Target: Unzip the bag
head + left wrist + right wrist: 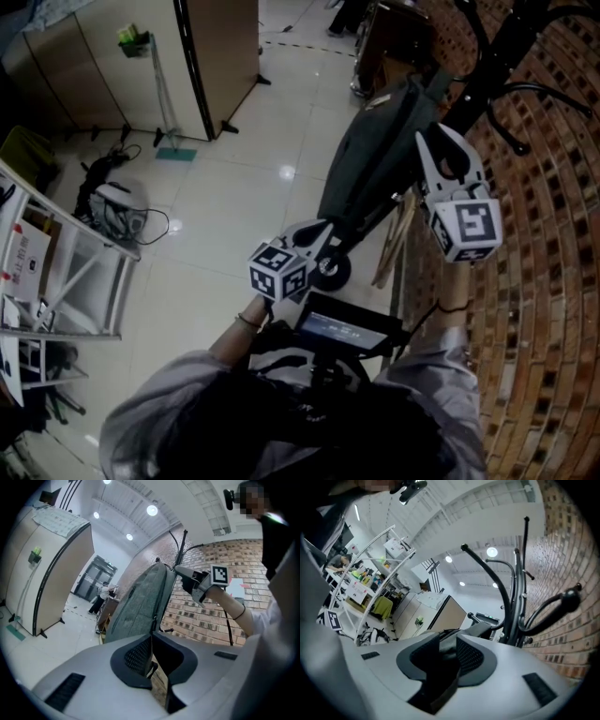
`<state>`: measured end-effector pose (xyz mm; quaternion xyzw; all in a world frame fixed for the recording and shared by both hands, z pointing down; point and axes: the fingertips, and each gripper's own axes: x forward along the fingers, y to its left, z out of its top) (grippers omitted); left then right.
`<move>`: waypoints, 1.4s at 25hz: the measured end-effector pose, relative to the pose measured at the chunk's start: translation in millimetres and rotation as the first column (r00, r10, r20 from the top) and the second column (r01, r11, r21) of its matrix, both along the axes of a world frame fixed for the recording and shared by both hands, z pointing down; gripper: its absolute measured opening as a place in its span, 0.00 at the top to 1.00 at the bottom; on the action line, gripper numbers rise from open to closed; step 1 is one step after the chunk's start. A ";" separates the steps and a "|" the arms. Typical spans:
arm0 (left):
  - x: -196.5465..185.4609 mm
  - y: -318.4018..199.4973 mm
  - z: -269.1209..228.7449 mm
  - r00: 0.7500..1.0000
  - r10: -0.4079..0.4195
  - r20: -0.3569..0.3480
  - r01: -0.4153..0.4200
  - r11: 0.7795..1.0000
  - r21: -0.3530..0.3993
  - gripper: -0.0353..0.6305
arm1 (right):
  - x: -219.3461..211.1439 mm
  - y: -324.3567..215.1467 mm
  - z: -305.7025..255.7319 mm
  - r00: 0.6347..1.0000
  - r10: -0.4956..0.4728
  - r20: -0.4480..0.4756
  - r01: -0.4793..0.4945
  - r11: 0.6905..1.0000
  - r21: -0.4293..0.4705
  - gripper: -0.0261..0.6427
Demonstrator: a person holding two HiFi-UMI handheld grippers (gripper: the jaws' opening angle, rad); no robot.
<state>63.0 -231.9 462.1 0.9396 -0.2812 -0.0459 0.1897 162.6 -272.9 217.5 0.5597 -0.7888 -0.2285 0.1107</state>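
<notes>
A dark grey-green bag point(370, 159) hangs from a black coat rack point(487, 56) beside a brick wall. My left gripper point(328, 234) sits at the bag's lower end. In the left gripper view its jaws point(151, 637) are shut on a thin black zipper pull point(153, 620) that runs up to the bag point(140, 606). My right gripper point(433, 142) is up at the bag's top by the rack. Its jaws point(449, 641) stand open, with the bag's dark upper edge point(485, 629) lying between and just beyond them, not pressed.
The brick wall point(544, 281) fills the right side. A white metal shelf rack point(66, 272) stands at left, with cables and gear point(117, 202) on the tiled floor. A beige partition board point(220, 56) stands behind. A person point(101, 597) is far off.
</notes>
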 end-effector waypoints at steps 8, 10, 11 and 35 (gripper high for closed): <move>-26.2 -17.7 -12.6 0.997 -0.065 -0.034 0.064 0.998 -0.009 0.93 | 14.9 52.5 63.7 0.943 0.024 0.333 -0.009 0.999 -0.047 0.89; -27.5 -23.7 -23.0 0.997 -0.075 -0.026 0.075 0.997 0.021 0.93 | 17.1 58.9 87.0 0.915 0.044 0.400 -0.012 0.997 -0.080 0.92; -27.7 -26.3 -27.9 0.997 -0.080 -0.023 0.080 0.996 0.034 0.93 | 18.2 60.9 98.5 0.903 0.059 0.425 -0.018 0.995 -0.099 0.92; -32.9 -29.4 -38.8 0.985 -0.172 -0.017 0.172 0.985 0.018 0.93 | 5.4 69.6 202.3 0.862 0.157 0.482 -0.009 0.956 -0.294 0.97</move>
